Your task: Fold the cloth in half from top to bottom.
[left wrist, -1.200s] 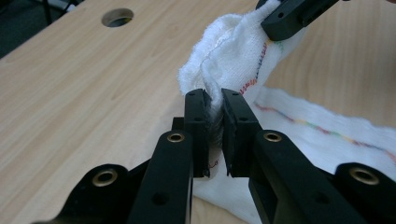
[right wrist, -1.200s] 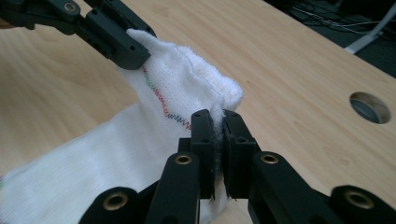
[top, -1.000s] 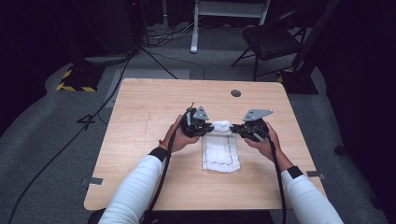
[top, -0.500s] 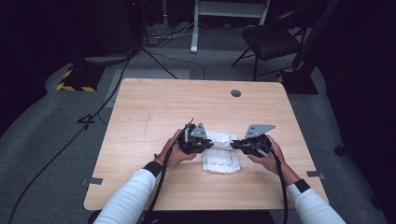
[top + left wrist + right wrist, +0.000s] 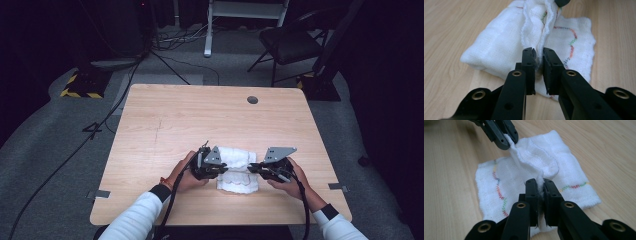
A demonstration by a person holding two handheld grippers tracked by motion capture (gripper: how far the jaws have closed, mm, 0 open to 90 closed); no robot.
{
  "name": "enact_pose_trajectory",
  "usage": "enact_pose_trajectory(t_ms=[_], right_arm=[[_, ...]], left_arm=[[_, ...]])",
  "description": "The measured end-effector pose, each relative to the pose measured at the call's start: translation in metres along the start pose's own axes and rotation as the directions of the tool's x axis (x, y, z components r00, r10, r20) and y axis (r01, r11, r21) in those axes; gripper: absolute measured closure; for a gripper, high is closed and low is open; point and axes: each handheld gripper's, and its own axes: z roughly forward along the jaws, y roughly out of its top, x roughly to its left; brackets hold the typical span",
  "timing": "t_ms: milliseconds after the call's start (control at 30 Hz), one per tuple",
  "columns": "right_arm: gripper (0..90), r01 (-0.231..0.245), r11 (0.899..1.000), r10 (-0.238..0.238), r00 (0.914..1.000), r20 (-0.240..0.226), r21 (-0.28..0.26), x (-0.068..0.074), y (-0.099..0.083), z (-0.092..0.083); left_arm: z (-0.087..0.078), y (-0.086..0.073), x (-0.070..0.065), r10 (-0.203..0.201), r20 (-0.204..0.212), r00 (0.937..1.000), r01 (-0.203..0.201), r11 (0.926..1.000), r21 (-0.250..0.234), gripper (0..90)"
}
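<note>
A white cloth (image 5: pixel 239 181) with coloured zigzag stitching lies near the table's front edge, partly folded over on itself. My left gripper (image 5: pixel 226 169) is shut on a raised edge of the cloth (image 5: pixel 499 47), which bunches between its jaws (image 5: pixel 538 58). My right gripper (image 5: pixel 250 169) is shut on the same raised edge (image 5: pixel 540 186). In the right gripper view the left gripper (image 5: pixel 506 137) pinches the cloth (image 5: pixel 534 152) at the far end of the fold. The held edge hangs just above the flat lower layer.
The wooden table (image 5: pixel 200 115) has a round cable hole (image 5: pixel 252 100) at its back right. A dark chair (image 5: pixel 290 42) and a white stand (image 5: pixel 247 10) are on the floor beyond. Cables (image 5: pixel 75 150) run along the left.
Both hands have drawn toward the table's front edge and slightly down, pulling the cloth's held edge over the rest of it. The cloth now looks shorter and doubled.
</note>
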Motion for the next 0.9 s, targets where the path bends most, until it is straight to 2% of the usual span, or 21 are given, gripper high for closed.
enact_pose_trajectory(t_ms=[167, 233, 333, 533, 600, 700, 900], right_arm=[[80.6, 0.009, 1.0, -0.009, 0.9995, -0.029, 0.018, 0.009, -0.008, -0.004], [80.4, 0.025, 0.999, -0.024, 0.9992, -0.032, 0.033, 0.012, -0.013, -0.004], [79.7, 0.025, 0.998, -0.023, 0.9988, -0.044, 0.05, 0.016, -0.019, -0.005], [77.8, 0.019, 0.997, -0.014, 0.9977, -0.066, 0.069, 0.024, -0.028, -0.005], [77.5, 0.026, 0.996, -0.021, 0.9979, -0.061, 0.082, 0.027, -0.031, -0.004], [77.1, 0.003, 0.997, 0.002, 0.9976, -0.069, 0.078, 0.029, -0.033, -0.003], [76.2, 0.02, 0.995, -0.014, 0.9985, -0.053, 0.102, 0.031, -0.036, 0.004]], left_arm=[[-0.002, -0.005, -0.012, 0.018, 0.009, 0.9998, -0.018, 0.9997, 0.019, 78.0], [-0.001, -0.008, -0.016, 0.02, 0.014, 0.9997, -0.02, 0.9991, 0.036, 78.1], [0.001, -0.012, -0.022, 0.027, 0.025, 0.9993, -0.028, 0.9975, 0.064, 78.0], [0.005, -0.02, -0.027, 0.018, 0.05, 0.9986, -0.023, 0.9952, 0.095, 79.4], [0.006, -0.021, -0.029, 0.006, 0.051, 0.9987, -0.011, 0.9957, 0.093, 79.4], [0.006, -0.022, -0.03, -0.004, 0.044, 0.999, 0.0, 0.9957, 0.093, 78.7], [0.009, -0.023, -0.029, -0.019, 0.04, 0.999, 0.015, 0.9961, 0.087, 78.0]])
